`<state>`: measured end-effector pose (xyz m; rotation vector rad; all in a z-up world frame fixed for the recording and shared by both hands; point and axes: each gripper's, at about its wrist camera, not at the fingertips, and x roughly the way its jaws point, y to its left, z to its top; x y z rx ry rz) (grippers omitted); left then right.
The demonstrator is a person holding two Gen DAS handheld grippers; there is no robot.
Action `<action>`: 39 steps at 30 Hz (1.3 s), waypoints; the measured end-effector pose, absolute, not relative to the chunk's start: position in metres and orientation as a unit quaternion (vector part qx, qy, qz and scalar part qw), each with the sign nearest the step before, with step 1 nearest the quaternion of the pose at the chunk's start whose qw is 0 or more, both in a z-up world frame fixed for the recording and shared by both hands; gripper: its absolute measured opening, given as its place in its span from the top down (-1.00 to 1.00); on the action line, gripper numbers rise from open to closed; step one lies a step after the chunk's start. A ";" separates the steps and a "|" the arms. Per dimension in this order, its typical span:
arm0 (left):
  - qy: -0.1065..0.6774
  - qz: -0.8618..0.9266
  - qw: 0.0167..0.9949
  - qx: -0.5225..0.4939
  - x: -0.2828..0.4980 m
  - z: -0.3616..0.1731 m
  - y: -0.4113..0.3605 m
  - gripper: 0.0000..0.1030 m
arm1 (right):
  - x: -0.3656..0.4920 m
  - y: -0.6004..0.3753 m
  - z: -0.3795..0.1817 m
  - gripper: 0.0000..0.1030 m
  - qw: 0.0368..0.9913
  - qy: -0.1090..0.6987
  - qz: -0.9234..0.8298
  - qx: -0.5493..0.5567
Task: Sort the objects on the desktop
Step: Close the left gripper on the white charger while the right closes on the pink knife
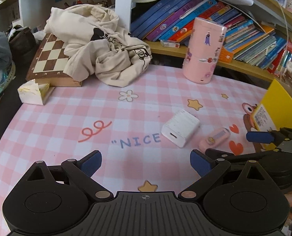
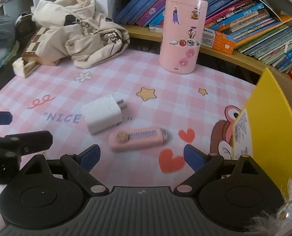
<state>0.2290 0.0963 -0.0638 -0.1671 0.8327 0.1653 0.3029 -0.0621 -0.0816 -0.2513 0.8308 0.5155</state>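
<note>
Two grippers: I see left gripper (image 1: 146, 164) and right gripper (image 2: 142, 157), jaws apart, holding nothing.
Charger (image 2: 103, 116): on worktop (image 2: 165, 82), just beside pink cutter (image 2: 139, 140).
Pink cylinder (image 2: 182, 33): upright, behind them.

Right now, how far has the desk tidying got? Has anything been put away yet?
Nothing looks sorted yet. The white charger and the pink utility knife lie loose on the checked mat, close together. Nothing is in hand: the left gripper and right gripper are both open and empty, the right one nearest the knife. Both items remain to be picked up; the pink canister stands behind, and a yellow box sits at the right.
</note>
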 end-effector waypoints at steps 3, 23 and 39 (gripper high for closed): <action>0.409 0.074 0.906 -0.080 0.238 -0.068 0.100 -0.91 | 0.313 -0.056 -0.089 -0.80 0.874 0.404 0.242 -0.118; 0.410 0.005 0.911 -0.048 0.289 -0.089 0.089 -0.87 | 0.327 -0.085 -0.099 -0.49 0.894 0.408 0.170 -0.073; 0.405 -0.072 0.911 0.031 0.314 -0.102 0.073 -0.07 | 0.324 -0.090 -0.099 -0.53 0.895 0.403 0.174 -0.080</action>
